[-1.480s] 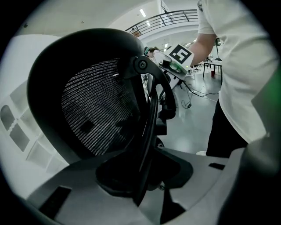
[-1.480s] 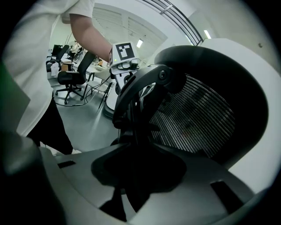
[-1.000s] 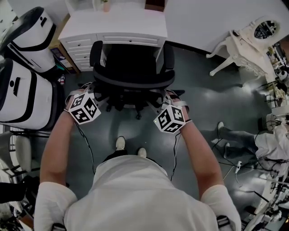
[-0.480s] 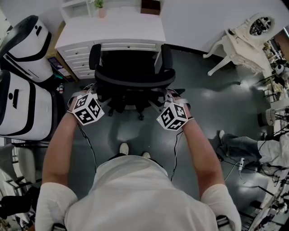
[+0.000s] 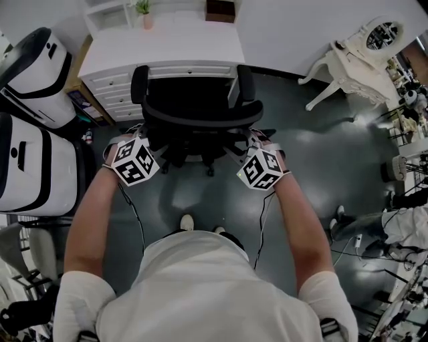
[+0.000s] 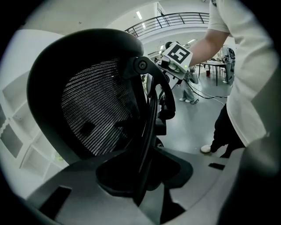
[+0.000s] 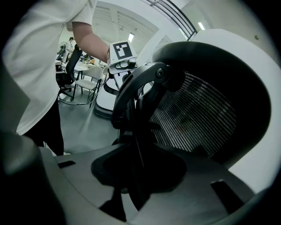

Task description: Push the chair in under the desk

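Overhead, the black chair (image 5: 197, 100) sits in the upper middle of the head view, its seat partly inside the knee space of the white desk (image 5: 167, 47), its armrests level with the desk's front edge. The drawer stack (image 5: 114, 83) stands just left of the chair. A small potted plant (image 5: 143, 12) and a brown box (image 5: 221, 9) rest along the desk's far edge. Two large white-and-black machines (image 5: 30, 100) fill the left side of the frame, close to the desk's left end. An ornate white stand (image 5: 358, 57) occupies the upper right, well apart from the chair. Cables and another person's legs (image 5: 374, 224) lie at the right edge. The dark floor (image 5: 200, 194) shows between the chair's castor base (image 5: 194, 157) and the person's shoes (image 5: 188, 222).

Both bare forearms reach forward and slightly outward from the white-shirted torso at the bottom of the frame. The left gripper (image 5: 137, 137) meets the left end of the curved backrest, and the right gripper (image 5: 256, 143) meets the right end, their marker cubes tilted toward the camera. In the left gripper view the backrest's dark frame edge runs straight down between the jaws, which are clamped on it, the mesh filling the left. The right gripper view mirrors this: its jaws are closed on the frame edge, with the mesh to the right.
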`<act>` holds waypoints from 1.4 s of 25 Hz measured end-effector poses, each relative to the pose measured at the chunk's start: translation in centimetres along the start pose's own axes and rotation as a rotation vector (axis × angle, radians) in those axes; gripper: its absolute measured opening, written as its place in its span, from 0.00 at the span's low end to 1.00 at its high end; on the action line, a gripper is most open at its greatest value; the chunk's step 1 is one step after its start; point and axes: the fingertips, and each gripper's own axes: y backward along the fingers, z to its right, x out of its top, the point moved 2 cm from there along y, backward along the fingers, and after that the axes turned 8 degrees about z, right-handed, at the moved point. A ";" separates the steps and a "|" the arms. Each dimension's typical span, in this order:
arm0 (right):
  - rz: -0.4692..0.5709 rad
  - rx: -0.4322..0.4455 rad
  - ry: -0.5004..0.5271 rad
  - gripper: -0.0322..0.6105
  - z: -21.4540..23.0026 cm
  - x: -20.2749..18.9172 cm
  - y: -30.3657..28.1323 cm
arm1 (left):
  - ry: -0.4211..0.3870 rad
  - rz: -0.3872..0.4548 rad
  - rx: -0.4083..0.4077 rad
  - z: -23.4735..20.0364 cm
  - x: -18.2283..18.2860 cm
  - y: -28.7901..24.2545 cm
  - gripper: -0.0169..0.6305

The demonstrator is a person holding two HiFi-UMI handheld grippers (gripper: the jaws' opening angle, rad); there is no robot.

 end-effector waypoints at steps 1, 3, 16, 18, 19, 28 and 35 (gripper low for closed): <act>-0.005 0.002 -0.003 0.24 0.1 0.1 -0.1 | 0.000 0.001 -0.004 -0.2 0.0 0.0 0.24; -0.009 0.002 -0.008 0.24 0.3 0.0 -0.2 | -0.006 0.005 -0.006 -0.4 0.0 0.0 0.23; -0.031 -0.049 -0.016 0.25 0.5 -0.5 -0.1 | -0.048 0.033 0.052 -0.4 0.5 -0.4 0.26; -0.050 -0.087 -0.022 0.26 0.3 -0.5 0.1 | -0.058 0.037 0.088 -0.2 0.6 -0.3 0.27; -0.060 -0.117 -0.024 0.26 0.3 -0.5 0.3 | -0.062 0.037 0.116 -0.3 0.6 -0.1 0.28; -0.010 -0.339 -0.180 0.26 -2.6 0.6 7.6 | 0.130 0.181 0.342 1.4 3.3 5.6 0.31; 0.094 -0.363 -0.348 0.25 -8.5 1.0 13.7 | 0.420 0.336 0.371 7.9 5.6 8.9 0.27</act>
